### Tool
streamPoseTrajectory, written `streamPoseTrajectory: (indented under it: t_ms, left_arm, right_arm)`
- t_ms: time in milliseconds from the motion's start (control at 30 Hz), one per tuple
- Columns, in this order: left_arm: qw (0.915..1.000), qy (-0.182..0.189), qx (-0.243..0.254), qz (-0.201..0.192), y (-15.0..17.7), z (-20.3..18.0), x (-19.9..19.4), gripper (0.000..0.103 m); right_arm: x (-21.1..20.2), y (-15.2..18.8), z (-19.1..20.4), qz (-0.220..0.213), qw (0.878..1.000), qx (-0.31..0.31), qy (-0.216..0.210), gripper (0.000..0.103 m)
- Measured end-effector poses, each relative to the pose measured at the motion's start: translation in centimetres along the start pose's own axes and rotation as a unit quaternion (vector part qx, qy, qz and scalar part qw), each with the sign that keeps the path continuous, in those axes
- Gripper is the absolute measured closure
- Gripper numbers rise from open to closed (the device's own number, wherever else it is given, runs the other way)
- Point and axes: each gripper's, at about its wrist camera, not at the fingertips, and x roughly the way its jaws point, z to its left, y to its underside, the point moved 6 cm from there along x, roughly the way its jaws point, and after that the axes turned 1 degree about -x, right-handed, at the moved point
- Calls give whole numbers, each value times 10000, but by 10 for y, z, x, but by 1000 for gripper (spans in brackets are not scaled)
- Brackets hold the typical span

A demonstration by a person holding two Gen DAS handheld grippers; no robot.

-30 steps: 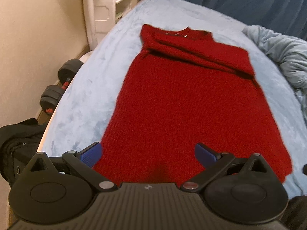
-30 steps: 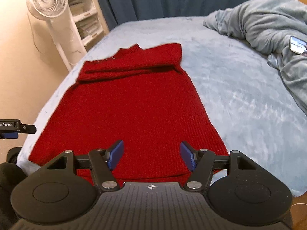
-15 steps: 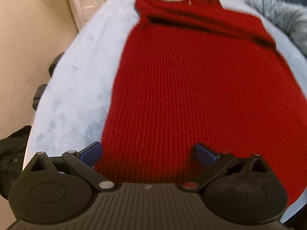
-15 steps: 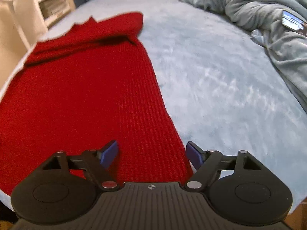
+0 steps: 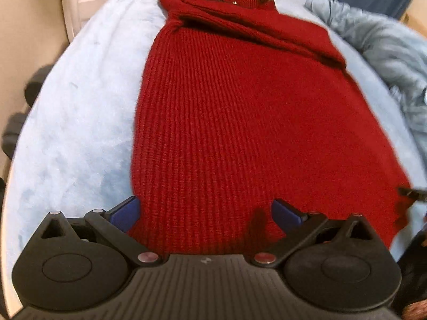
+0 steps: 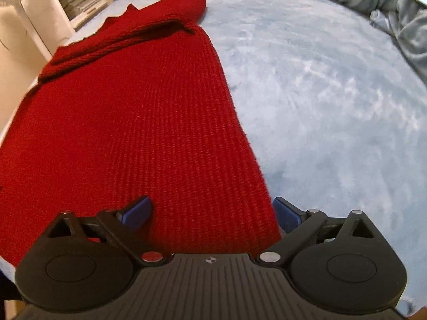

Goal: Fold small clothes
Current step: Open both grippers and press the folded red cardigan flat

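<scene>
1. The near hem of the red knit sweater (image 5: 240,122) is hidden behind both gripper bodies, so whether any pad touches the wool is hard to tell. Dark shapes at the left edge of the left wrist view are blurred, perhaps dumbbells (image 5: 32,90).
2. The left gripper (image 5: 205,212) is spread wide, holding nothing, over the sweater's near left corner; its left pad (image 5: 125,213) sits just at the garment's side edge.
3. The right gripper (image 6: 213,213) is likewise released, straddling the near right edge: one pad over wool, the other (image 6: 287,213) over the pale blue bed cover (image 6: 333,106).
4. The sweater lies flat on the bed, ribbed, with its sleeves folded across the top beneath the collar.
5. A rumpled grey-blue blanket (image 6: 387,8) lies well apart, to the right.
</scene>
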Motion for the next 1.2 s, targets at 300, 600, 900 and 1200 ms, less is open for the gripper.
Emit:
streamPoseTrajectory:
  t_ms: [300, 600, 900, 1200]
  left_arm:
    - [9991, 43, 352, 252, 8, -17, 6, 0]
    - [9986, -353, 310, 229, 7, -28, 16, 13]
    - [9988, 7, -477, -102, 5, -1, -16, 74]
    - [9976, -643, 52, 259, 11, 4, 4, 0]
  right_arm:
    - [1, 0, 5, 45, 9997, 134, -181, 5]
    - [-5, 5, 20, -175, 9996, -232, 9, 54]
    - [-20, -4, 2, -9, 9965, 614, -575, 85]
    - [-18, -3, 4, 51, 9992, 388, -71, 38]
